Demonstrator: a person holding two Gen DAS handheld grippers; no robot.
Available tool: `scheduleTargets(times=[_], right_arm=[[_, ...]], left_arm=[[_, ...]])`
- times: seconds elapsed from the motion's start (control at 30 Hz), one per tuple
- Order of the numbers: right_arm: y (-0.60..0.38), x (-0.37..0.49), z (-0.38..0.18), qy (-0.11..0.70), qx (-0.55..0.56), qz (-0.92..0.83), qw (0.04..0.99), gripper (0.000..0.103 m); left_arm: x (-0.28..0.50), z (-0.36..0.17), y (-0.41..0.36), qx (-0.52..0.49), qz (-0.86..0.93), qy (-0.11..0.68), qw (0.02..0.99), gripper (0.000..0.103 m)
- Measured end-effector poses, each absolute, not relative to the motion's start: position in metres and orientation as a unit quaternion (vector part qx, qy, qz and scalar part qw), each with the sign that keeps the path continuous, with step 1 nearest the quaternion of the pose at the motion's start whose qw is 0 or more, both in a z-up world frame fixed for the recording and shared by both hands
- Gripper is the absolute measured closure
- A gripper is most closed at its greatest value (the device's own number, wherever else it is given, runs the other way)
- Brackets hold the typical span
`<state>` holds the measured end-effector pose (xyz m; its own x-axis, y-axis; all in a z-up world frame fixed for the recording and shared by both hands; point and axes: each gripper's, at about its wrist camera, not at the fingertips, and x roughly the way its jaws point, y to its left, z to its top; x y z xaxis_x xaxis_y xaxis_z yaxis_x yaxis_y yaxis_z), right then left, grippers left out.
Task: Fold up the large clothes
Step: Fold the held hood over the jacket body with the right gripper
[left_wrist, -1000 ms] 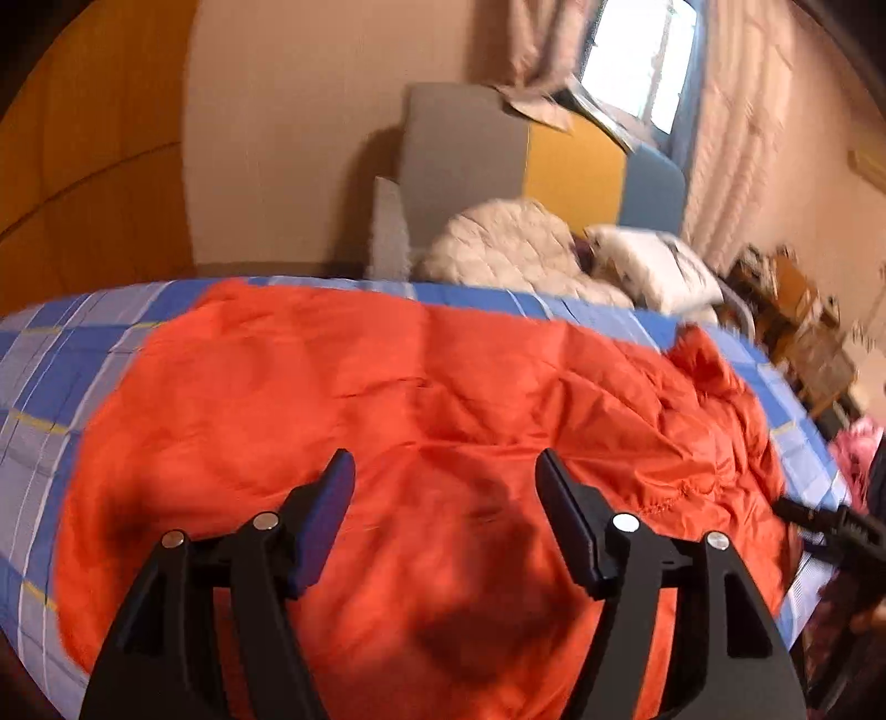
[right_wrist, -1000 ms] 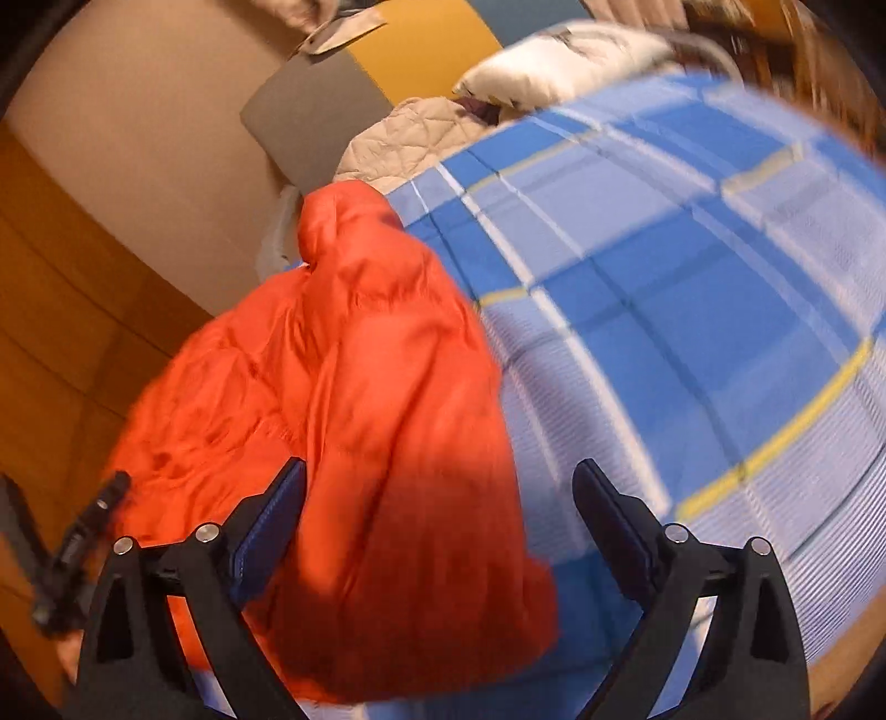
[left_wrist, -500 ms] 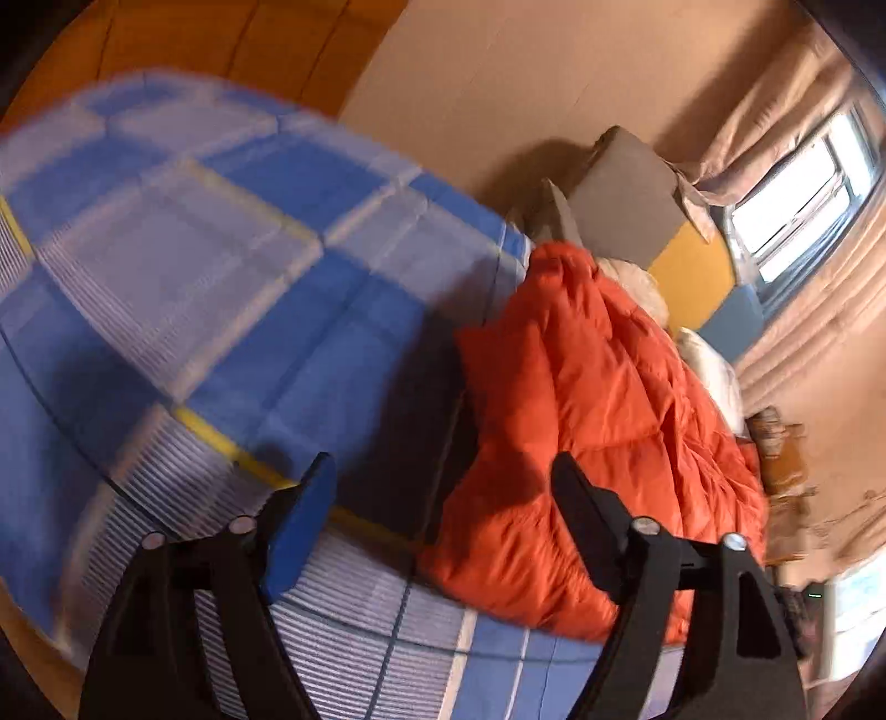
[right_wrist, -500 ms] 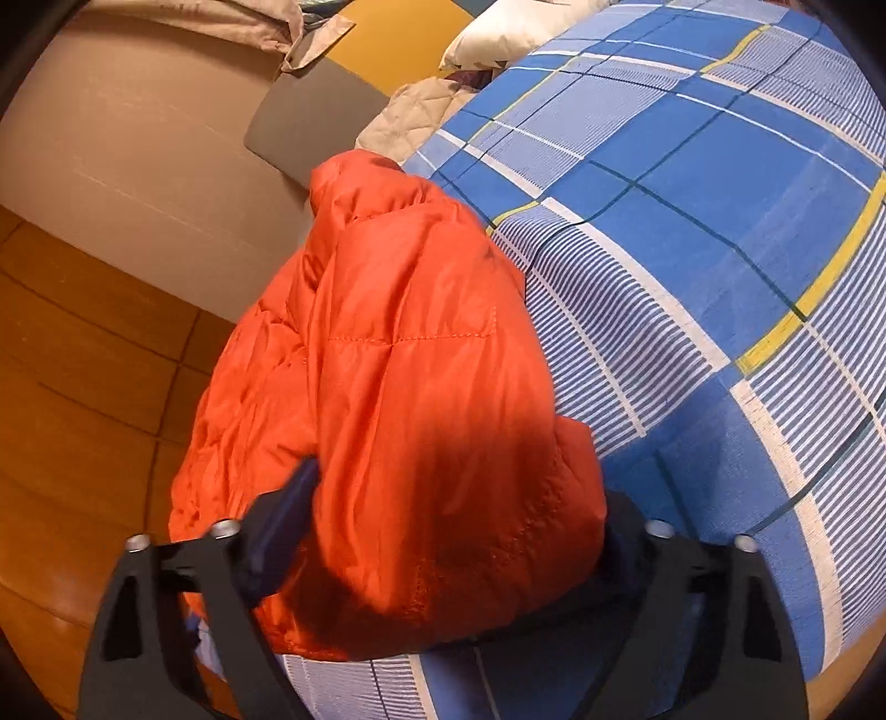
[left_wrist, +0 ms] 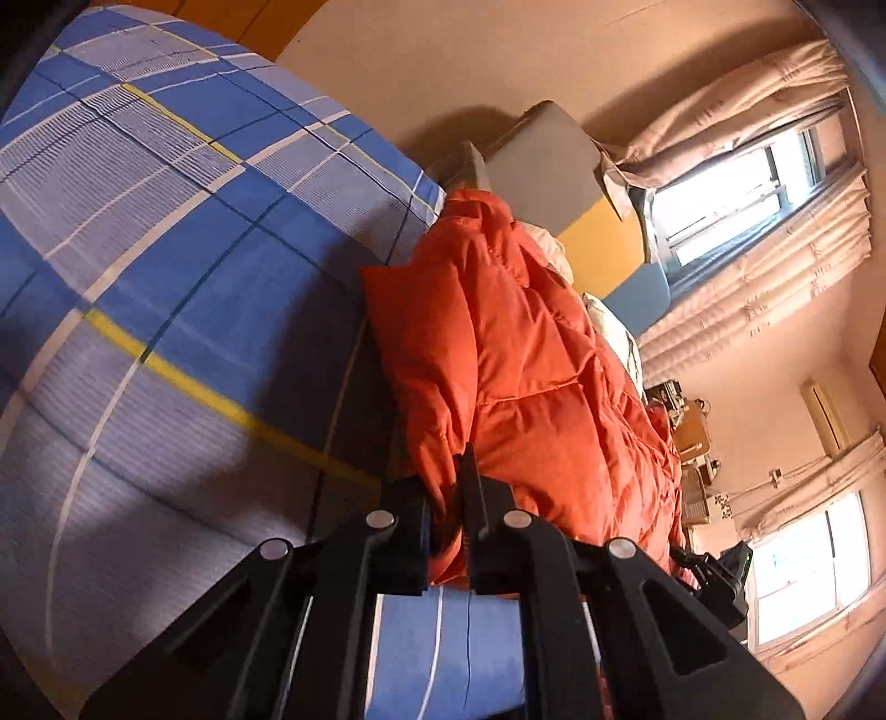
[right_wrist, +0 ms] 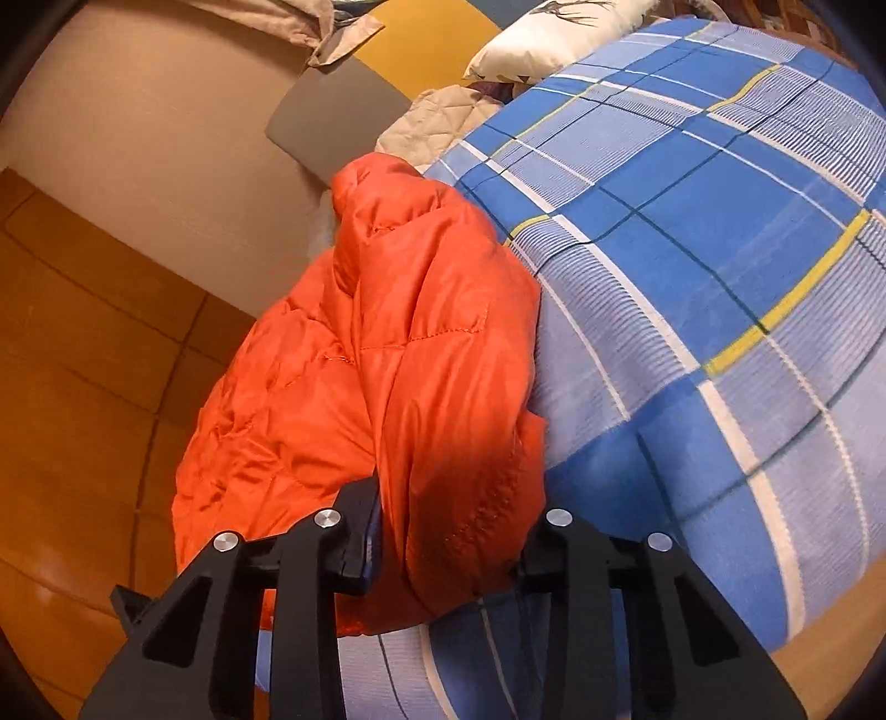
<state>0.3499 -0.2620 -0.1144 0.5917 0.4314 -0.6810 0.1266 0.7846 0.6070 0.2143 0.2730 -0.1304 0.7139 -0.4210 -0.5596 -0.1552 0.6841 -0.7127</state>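
An orange padded jacket (left_wrist: 515, 354) lies bunched along the edge of a bed with a blue checked sheet (left_wrist: 183, 266). My left gripper (left_wrist: 451, 498) is shut on a near corner of the jacket, with cloth pinched between the fingers. In the right wrist view the jacket (right_wrist: 398, 360) lies at the bed's other edge. My right gripper (right_wrist: 448, 531) has its jaws around a thick fold of the jacket, with a wide gap still between them; the cloth hides the fingertips.
The checked bed sheet (right_wrist: 692, 232) fills the right of the right wrist view. A grey and yellow headboard (left_wrist: 559, 166), a beige quilt (right_wrist: 437, 116) and a white pillow (right_wrist: 548, 33) lie at the far end. Wooden floor (right_wrist: 83, 387) lies beside the bed. Windows with curtains (left_wrist: 736, 183) are on the far wall.
Both grippers came down onto the jacket's near edge. The left gripper went from wide open to shut on the cloth. The right gripper's jaws narrowed around a thick fold.
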Motion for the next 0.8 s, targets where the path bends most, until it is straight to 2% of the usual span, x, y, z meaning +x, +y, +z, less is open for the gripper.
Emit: scheduleTargets(times=[0.17, 0.2, 0.23, 0.27, 0.3, 0.33, 0.37, 0.43, 0.5, 0.63, 0.8], right_arm=[[-0.267, 0.327, -0.109, 0.442, 0.307, 0.106, 0.836, 0.070], [-0.269, 0.323, -0.110, 0.442, 0.308, 0.107, 0.836, 0.070], [-0.271, 0.318, -0.112, 0.443, 0.309, 0.108, 0.835, 0.070], [-0.272, 0.314, -0.115, 0.445, 0.309, 0.110, 0.833, 0.070], [-0.273, 0.311, -0.116, 0.445, 0.309, 0.113, 0.833, 0.066], [-0.275, 0.310, -0.119, 0.444, 0.315, 0.115, 0.831, 0.063], [-0.280, 0.309, -0.121, 0.440, 0.326, 0.113, 0.829, 0.056], [-0.289, 0.307, -0.122, 0.429, 0.347, 0.112, 0.826, 0.044], [-0.298, 0.305, -0.121, 0.412, 0.358, 0.106, 0.831, 0.026], [-0.305, 0.307, -0.126, 0.407, 0.373, 0.109, 0.827, 0.024], [-0.308, 0.314, -0.141, 0.411, 0.397, 0.113, 0.813, 0.022]], left_arm=[[0.189, -0.115, 0.269, -0.370, -0.074, 0.385, 0.842, 0.095], [0.184, -0.113, 0.269, -0.361, -0.071, 0.388, 0.845, 0.090], [0.178, -0.111, 0.268, -0.348, -0.055, 0.396, 0.848, 0.082], [0.171, -0.107, 0.266, -0.331, -0.030, 0.401, 0.854, 0.069], [0.168, -0.101, 0.266, -0.325, -0.024, 0.395, 0.859, 0.060], [0.163, -0.094, 0.265, -0.315, -0.011, 0.386, 0.867, 0.046], [0.161, -0.087, 0.264, -0.302, 0.005, 0.380, 0.874, 0.042], [0.158, -0.065, 0.258, -0.279, 0.023, 0.362, 0.889, 0.042], [0.163, -0.045, 0.243, -0.262, 0.020, 0.347, 0.901, 0.042], [0.184, -0.020, 0.194, -0.228, -0.019, 0.332, 0.915, 0.042], [0.231, -0.012, 0.125, -0.203, -0.064, 0.338, 0.917, 0.042]])
